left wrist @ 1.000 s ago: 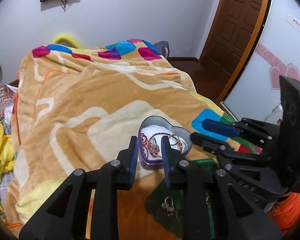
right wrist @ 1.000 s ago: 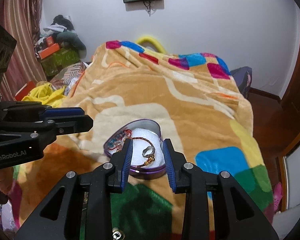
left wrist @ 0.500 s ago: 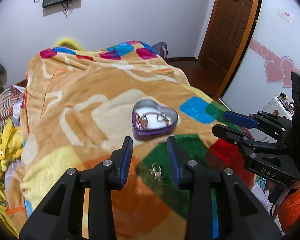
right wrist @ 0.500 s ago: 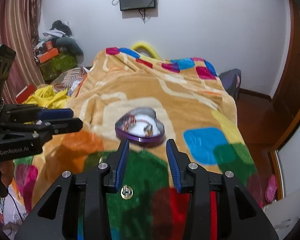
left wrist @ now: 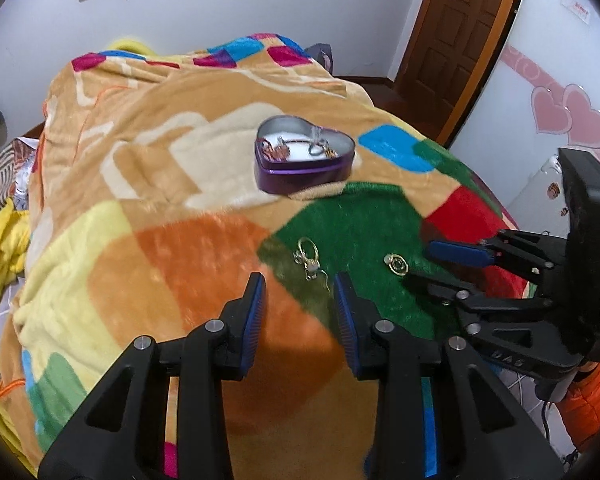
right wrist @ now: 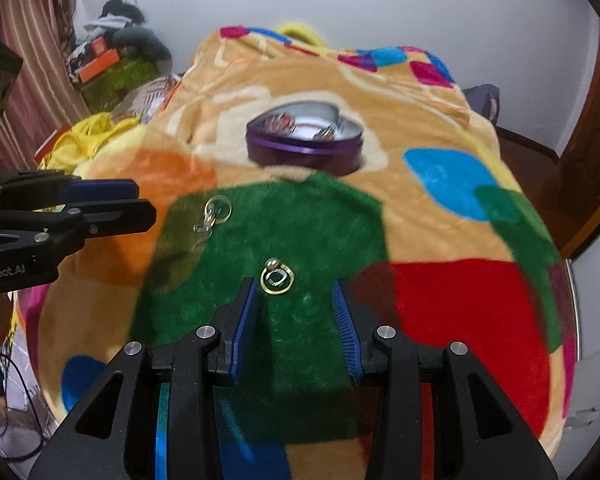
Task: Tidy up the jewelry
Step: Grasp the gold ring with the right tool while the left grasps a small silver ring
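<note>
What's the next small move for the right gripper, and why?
Probably ease the right gripper forward and down so its open jaws straddle the gold ring. It lies loose on the blanket's green patch, just ahead of the left fingertip, outside the heart-shaped tin.

Jewelry inside the heart-shaped tin (right wrist: 305,148) is too blurred to identify.
</note>
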